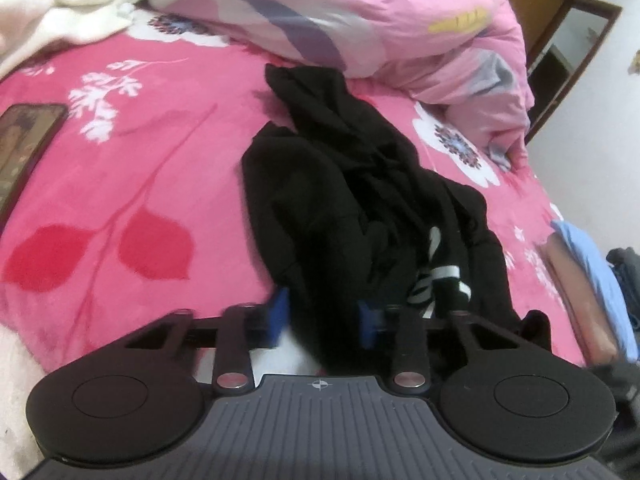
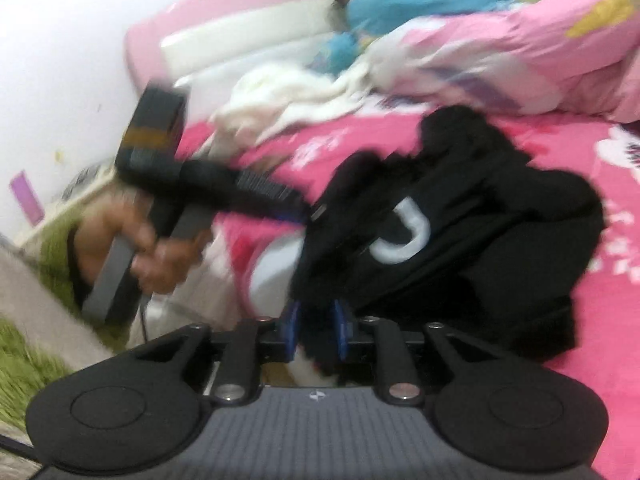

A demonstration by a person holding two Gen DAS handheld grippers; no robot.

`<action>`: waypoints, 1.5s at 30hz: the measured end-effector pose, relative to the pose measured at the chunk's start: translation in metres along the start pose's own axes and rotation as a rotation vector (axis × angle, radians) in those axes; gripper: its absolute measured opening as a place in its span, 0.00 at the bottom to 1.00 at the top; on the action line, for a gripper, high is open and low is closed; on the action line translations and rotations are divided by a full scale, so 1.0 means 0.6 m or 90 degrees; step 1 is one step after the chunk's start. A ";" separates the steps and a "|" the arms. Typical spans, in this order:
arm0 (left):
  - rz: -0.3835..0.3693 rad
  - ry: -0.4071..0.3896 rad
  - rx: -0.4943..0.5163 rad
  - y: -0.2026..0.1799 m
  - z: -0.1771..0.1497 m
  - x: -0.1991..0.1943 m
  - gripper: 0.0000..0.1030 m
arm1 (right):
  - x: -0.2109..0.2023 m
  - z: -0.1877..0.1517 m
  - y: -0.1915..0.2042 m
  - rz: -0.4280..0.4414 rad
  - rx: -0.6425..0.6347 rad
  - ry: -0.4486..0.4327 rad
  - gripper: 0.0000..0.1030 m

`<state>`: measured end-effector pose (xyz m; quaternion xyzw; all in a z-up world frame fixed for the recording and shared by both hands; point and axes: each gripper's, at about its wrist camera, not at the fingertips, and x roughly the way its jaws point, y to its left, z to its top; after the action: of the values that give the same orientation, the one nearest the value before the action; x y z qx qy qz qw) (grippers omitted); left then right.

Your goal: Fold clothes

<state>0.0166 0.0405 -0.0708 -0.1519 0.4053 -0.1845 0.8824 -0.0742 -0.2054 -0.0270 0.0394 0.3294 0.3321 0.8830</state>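
Note:
A black garment (image 1: 352,184) with white print lies crumpled on the pink flowered bedspread (image 1: 160,120). In the left wrist view its near edge runs between the blue pads (image 1: 280,316) of my left gripper (image 1: 324,318), which is shut on a bunch of the cloth. The right wrist view shows the same garment (image 2: 460,216) with a white letter on it. My right gripper (image 2: 316,328) is shut on the garment's near corner at the bed's edge. A hand (image 2: 160,252) holds the left gripper (image 2: 308,212), whose tip meets the garment's left edge.
A pink quilt (image 1: 380,28) is heaped behind the garment, with a white blanket (image 1: 68,4) at the far left. A dark phone (image 1: 24,140) lies on the left of the bed. Folded blue and brown clothes (image 1: 588,280) sit at the right edge. Green carpet (image 2: 24,368) covers the floor.

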 end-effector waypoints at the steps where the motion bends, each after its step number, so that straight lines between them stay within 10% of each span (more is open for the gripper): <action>1: 0.003 -0.001 0.001 0.003 -0.003 -0.004 0.17 | -0.012 0.006 -0.010 -0.007 0.015 -0.015 0.40; 13: 0.024 0.002 0.009 0.031 -0.040 -0.048 0.11 | -0.026 -0.008 -0.129 -0.223 0.248 -0.051 0.49; 20: 0.039 0.016 0.011 0.044 -0.056 -0.062 0.11 | -0.072 -0.078 -0.202 -0.205 0.489 -0.125 0.52; 25: 0.035 0.015 0.010 0.038 -0.059 -0.080 0.15 | -0.057 -0.082 -0.208 -0.128 0.513 -0.139 0.52; 35: 0.006 0.045 -0.024 0.014 -0.045 -0.056 0.49 | -0.055 -0.100 -0.169 -0.159 0.426 -0.121 0.11; 45: 0.059 0.061 -0.028 0.008 -0.052 -0.040 0.05 | -0.095 -0.097 -0.157 -0.209 0.381 -0.186 0.05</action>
<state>-0.0207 0.0516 -0.0765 -0.1433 0.4576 -0.1418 0.8660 -0.0889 -0.3226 -0.0679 0.2896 0.2845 0.0656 0.9115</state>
